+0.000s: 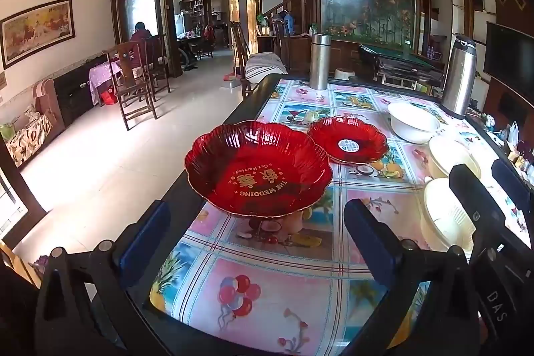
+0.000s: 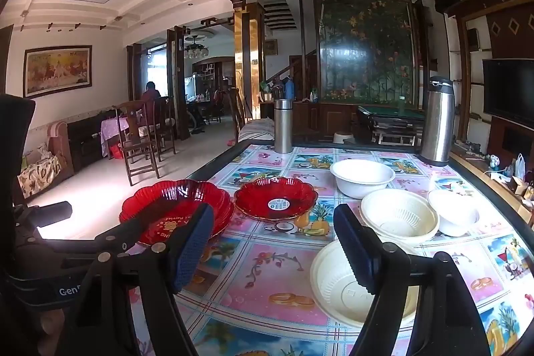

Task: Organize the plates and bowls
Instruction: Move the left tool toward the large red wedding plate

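Both grippers, left (image 1: 253,232) and right (image 2: 273,246), hang open and empty over the table (image 2: 283,276), where two red plates (image 1: 258,167) (image 1: 347,139) and four pale bowls (image 2: 398,216) sit apart, unstacked, the sorting apparently not begun.

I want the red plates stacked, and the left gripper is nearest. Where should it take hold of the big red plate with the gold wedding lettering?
Grip the scalloped rim of the big red plate at its near edge, coming in low from the front with the left gripper, whose jaws stand open. The rim flares up off the table there, probably leaving room for one jaw beneath.
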Available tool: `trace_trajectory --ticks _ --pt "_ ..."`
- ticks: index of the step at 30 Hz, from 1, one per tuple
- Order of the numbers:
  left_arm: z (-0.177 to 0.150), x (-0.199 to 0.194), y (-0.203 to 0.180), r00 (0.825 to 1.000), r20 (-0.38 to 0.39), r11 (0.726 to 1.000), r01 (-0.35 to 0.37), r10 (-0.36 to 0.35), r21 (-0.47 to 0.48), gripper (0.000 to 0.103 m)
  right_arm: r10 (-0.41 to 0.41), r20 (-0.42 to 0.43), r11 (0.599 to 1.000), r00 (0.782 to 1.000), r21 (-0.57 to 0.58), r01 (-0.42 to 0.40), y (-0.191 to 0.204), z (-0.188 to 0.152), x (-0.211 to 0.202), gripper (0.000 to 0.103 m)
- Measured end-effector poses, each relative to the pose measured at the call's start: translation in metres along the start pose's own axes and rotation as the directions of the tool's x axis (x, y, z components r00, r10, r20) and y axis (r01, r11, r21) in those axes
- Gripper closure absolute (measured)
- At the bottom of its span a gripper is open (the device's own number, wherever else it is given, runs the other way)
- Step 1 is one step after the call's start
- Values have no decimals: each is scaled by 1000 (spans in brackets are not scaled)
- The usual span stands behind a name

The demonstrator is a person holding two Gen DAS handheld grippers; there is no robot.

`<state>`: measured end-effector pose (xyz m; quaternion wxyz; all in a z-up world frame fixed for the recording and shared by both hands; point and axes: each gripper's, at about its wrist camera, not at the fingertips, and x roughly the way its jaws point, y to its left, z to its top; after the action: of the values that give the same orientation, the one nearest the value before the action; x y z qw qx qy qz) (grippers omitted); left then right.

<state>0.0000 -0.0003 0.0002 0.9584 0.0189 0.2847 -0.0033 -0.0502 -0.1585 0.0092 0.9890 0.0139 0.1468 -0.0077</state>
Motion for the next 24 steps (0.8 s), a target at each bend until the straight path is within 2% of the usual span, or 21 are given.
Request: trace_trajectory --ticks 24 --pt "0 2 -12 1000 -23 1000 13 -12 22 0 -42 10 999 999 34 42 -20 4 -3 27"
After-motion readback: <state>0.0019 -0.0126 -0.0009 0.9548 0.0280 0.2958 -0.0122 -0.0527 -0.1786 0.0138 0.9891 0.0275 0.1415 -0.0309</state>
